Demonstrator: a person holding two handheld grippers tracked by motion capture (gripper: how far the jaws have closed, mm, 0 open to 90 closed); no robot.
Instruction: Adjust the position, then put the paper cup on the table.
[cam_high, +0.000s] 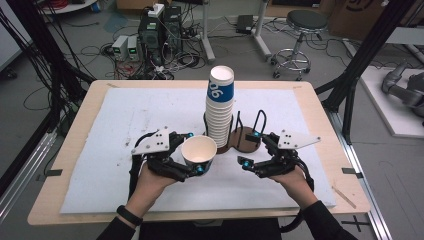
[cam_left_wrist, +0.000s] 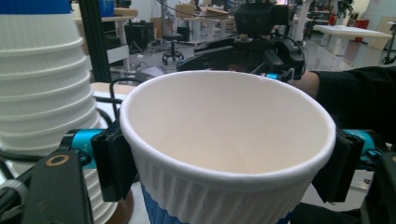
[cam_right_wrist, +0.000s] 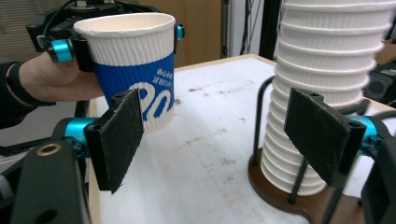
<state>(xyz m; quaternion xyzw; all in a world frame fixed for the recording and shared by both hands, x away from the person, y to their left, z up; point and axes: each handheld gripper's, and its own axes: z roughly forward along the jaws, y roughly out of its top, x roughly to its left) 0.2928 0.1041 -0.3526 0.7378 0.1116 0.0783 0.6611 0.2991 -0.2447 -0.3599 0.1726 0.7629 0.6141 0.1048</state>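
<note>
The left gripper (cam_high: 192, 152) pinches the white-and-blue ribbed paper cup (cam_high: 198, 153) near its rim above the desk (cam_high: 100, 165), while the right gripper's (cam_high: 250, 150) fingers are spread and empty, so a hard squeeze could crush the thin wall or it may slip.

We are in a robotics lab: beyond the left gripper (cam_high: 192, 150) and the table (cam_high: 320, 117), we see power supplies (cam_high: 126, 48) amid tangled cables (cam_high: 185, 57) on the floor, a rolling stool (cam_high: 300, 40) and black frame posts (cam_high: 370, 50).
</note>
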